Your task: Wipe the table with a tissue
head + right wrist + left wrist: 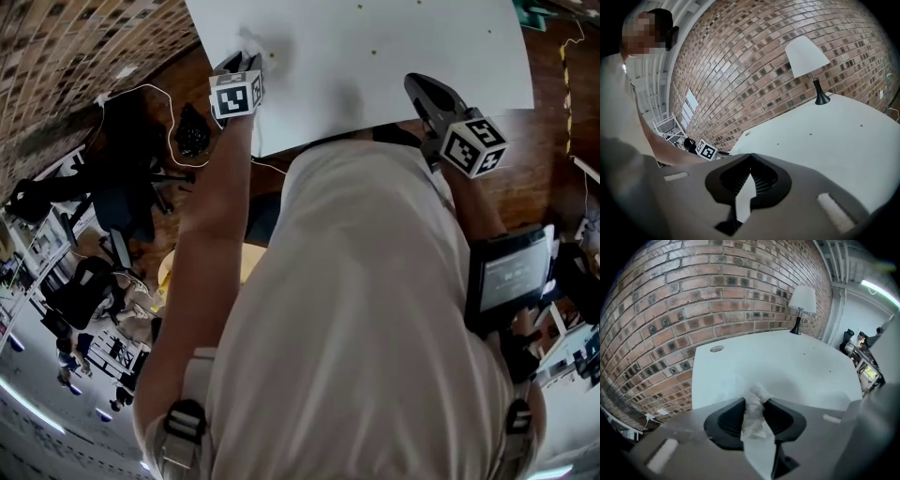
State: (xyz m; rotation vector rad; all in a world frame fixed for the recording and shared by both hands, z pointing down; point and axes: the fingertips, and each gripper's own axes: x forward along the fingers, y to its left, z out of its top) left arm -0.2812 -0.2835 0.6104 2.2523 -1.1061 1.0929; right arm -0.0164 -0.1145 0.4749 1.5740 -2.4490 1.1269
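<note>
The left tongs (pixel 754 403) pinched the crumpled tissue (pixel 753 420) over the table (pixel 787 366), the right tongs (pixel 750 158) sat closed and empty, and dragging hard could have pulled that wad loose.

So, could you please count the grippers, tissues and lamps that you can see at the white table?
Grippers: 2 (left gripper, right gripper)
Tissues: 1 (tissue, clamped in the left gripper)
Lamps: 1 (lamp)
Total: 4
</note>
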